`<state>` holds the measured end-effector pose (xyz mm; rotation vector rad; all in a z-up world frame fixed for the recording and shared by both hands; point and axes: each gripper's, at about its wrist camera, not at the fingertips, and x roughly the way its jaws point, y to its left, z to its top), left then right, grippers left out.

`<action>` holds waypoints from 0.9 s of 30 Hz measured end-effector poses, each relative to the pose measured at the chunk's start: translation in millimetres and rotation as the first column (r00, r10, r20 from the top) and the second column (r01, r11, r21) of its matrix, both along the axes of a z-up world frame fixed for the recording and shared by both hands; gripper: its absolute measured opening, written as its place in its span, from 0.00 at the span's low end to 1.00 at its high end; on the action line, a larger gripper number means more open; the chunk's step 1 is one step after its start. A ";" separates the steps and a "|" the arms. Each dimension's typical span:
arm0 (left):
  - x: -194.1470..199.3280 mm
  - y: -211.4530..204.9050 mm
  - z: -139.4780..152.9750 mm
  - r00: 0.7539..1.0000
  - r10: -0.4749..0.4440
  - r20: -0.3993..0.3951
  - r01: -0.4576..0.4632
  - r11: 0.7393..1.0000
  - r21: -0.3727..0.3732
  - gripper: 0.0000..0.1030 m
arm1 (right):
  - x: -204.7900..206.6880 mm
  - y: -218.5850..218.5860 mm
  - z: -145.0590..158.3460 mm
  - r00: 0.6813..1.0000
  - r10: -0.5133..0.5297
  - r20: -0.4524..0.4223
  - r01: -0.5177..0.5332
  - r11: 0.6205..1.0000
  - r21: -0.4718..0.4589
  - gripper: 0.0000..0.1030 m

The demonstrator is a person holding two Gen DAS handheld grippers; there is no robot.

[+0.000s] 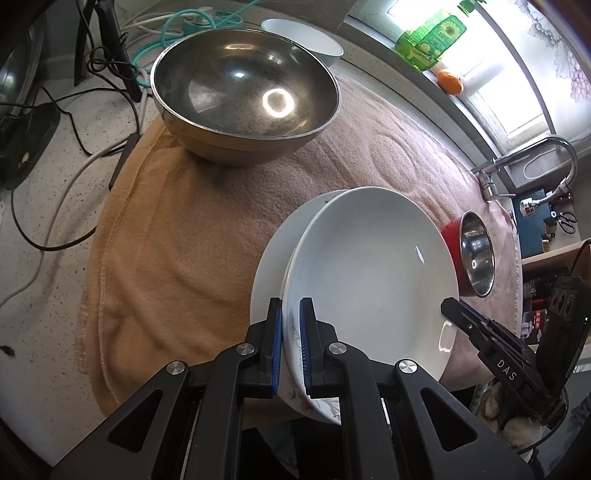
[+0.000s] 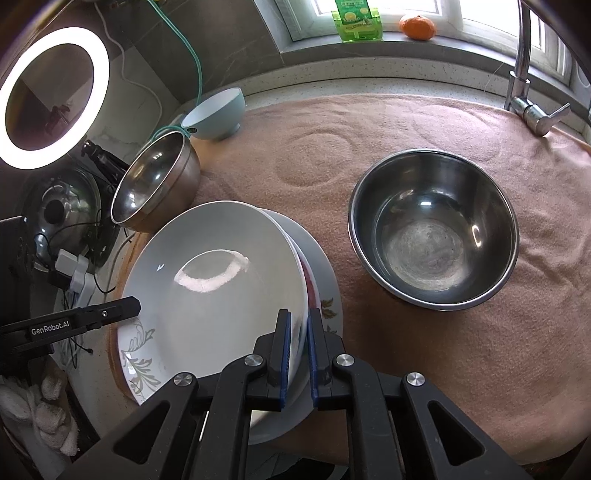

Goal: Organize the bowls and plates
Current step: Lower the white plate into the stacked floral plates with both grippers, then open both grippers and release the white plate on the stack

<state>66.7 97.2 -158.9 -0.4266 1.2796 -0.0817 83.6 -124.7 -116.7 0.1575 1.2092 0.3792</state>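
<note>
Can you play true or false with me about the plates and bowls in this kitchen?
1. Both grippers, the left gripper and the right gripper, have their jaws shut on the rim of the top white plate. True.
2. The big shiny steel bowl is full of soup. False: it is empty.
3. An orange fruit sits on the windowsill. True.
4. The top white plate is alone on the towel. False: another white plate lies under it.
5. The pale blue bowl sits inside a steel bowl. False: it stands by itself.
</note>
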 end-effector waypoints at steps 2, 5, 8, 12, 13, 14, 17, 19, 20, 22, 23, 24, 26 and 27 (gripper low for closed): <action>0.2 -0.7 0.1 1.000 -0.005 -0.001 0.005 1.000 0.005 0.07 | 0.5 0.7 -0.2 1.000 -0.001 -0.002 0.001 1.000 -0.003 0.09; 0.4 -0.2 -0.4 1.000 -0.008 -0.003 0.008 1.000 0.002 0.07 | 0.7 0.8 -0.3 1.000 -0.006 -0.006 0.006 1.000 -0.003 0.09; 0.0 0.2 -0.4 1.000 -0.011 -0.004 0.011 1.000 0.002 0.07 | -0.4 1.6 0.2 1.000 0.002 -0.004 -0.002 1.000 -0.013 0.10; 0.3 -2.0 0.7 1.000 -0.020 -0.003 0.020 1.000 0.003 0.07 | -2.1 0.9 1.2 1.000 0.007 0.006 -0.007 0.999 -0.039 0.10; 0.3 -2.4 0.9 1.000 -0.018 0.000 0.018 1.000 0.007 0.07 | -1.9 -0.3 0.8 1.000 0.006 0.001 -0.006 0.999 -0.032 0.10; 0.3 -2.5 0.8 1.000 -0.016 0.000 0.016 1.000 0.008 0.07 | -1.9 -1.2 0.5 1.000 0.006 -0.003 -0.006 1.000 -0.028 0.10; 0.8 -2.3 0.7 1.000 -0.012 0.000 0.012 1.000 0.003 0.07 | -3.1 -1.2 0.7 1.000 0.010 -0.001 -0.010 0.999 -0.034 0.10; 0.7 -2.4 1.3 1.000 -0.009 0.000 0.009 1.000 0.008 0.07 | -4.5 1.2 1.8 1.000 0.022 0.008 -0.021 0.998 -0.052 0.10; 0.7 -2.3 1.5 1.000 -0.007 0.000 0.007 1.000 0.008 0.07 | -5.3 2.4 2.2 1.000 0.026 0.011 -0.025 0.998 -0.059 0.11; 0.6 -1.2 1.8 1.000 0.000 0.000 0.000 1.000 0.004 0.07 | -5.9 2.9 2.4 1.000 0.030 0.007 -0.029 0.998 -0.050 0.14; 0.5 -1.0 2.0 1.000 0.000 0.000 0.000 1.000 0.005 0.07 | -5.8 3.7 2.5 0.999 0.033 0.005 -0.032 0.998 -0.050 0.16; 0.2 -0.8 2.5 1.000 0.003 0.001 -0.003 1.000 0.004 0.07 | -6.0 4.3 2.6 0.999 0.036 0.006 -0.036 0.998 -0.054 0.16; -0.1 -0.5 3.3 1.000 0.006 0.003 -0.006 1.000 0.005 0.07 | -6.3 5.6 2.8 0.999 0.044 0.006 -0.043 0.997 -0.061 0.16; -0.9 0.6 3.6 1.000 0.006 0.003 -0.006 1.000 0.004 0.07 | -6.2 5.4 2.6 0.999 0.046 0.004 -0.046 0.997 -0.061 0.16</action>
